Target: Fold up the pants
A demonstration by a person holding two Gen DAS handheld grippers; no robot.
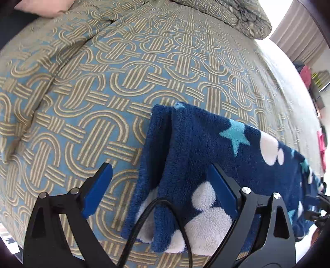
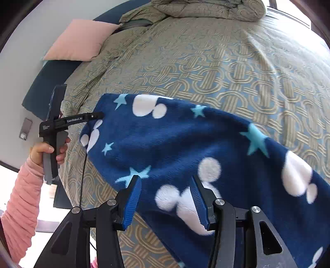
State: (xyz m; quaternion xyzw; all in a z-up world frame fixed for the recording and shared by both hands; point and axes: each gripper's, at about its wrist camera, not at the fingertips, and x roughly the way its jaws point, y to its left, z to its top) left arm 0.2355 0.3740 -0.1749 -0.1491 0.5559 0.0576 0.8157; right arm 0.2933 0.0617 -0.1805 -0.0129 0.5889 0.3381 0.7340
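Navy fleece pants (image 1: 198, 148) with pale blue stars and white mouse-head shapes lie on the patterned bedspread (image 1: 115, 68). In the left wrist view my left gripper (image 1: 160, 171) is open, its blue pads spread wide, with the pants' edge between and under them. In the right wrist view the pants (image 2: 185, 140) stretch from upper left to lower right. My right gripper (image 2: 166, 185) is open over the fabric, its jaws apart and holding nothing. The left gripper (image 2: 93, 117) shows there at the pants' far left end, held by a hand in a pink sleeve.
A pink pillow (image 2: 76, 39) leans at the bed's head. A bunched duvet (image 2: 206, 9) of the same pattern lies at the far side. A black cable (image 1: 144, 222) hangs in front of the left gripper. The bed's edge and a curtain (image 1: 297, 35) are on the right.
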